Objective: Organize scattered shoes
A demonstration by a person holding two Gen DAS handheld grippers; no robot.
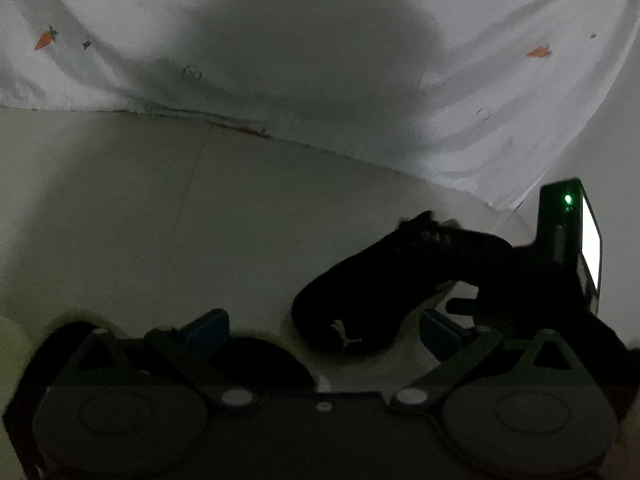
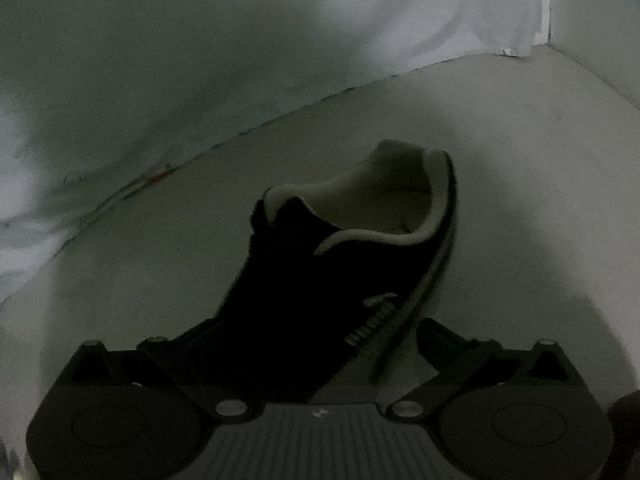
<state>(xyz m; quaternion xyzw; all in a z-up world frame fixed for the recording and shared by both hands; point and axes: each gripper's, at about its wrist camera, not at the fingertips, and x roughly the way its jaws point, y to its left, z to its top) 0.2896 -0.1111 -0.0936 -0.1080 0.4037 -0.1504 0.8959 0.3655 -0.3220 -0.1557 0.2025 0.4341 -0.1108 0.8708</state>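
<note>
A black shoe [image 2: 320,280] with a pale lining lies tilted on its side, its toe end between the wide-apart fingers of my right gripper [image 2: 316,336]. A sliver of floor shows between the sole and the right finger, so that gripper is open around it. In the left wrist view the same black shoe [image 1: 360,300] shows a small white logo, with the right gripper [image 1: 560,260] behind it, a green light on its body. My left gripper [image 1: 323,330] is open and holds nothing. Its blue pads [image 1: 208,330] sit left of the shoe. A dark rounded shape [image 1: 260,360] lies under the left finger; I cannot identify it.
A white sheet [image 1: 280,40] printed with small carrots hangs along the far side and meets the pale floor [image 1: 160,220]. The same sheet [image 2: 160,60] runs to a wall corner [image 2: 548,36] at the far right. The scene is dim.
</note>
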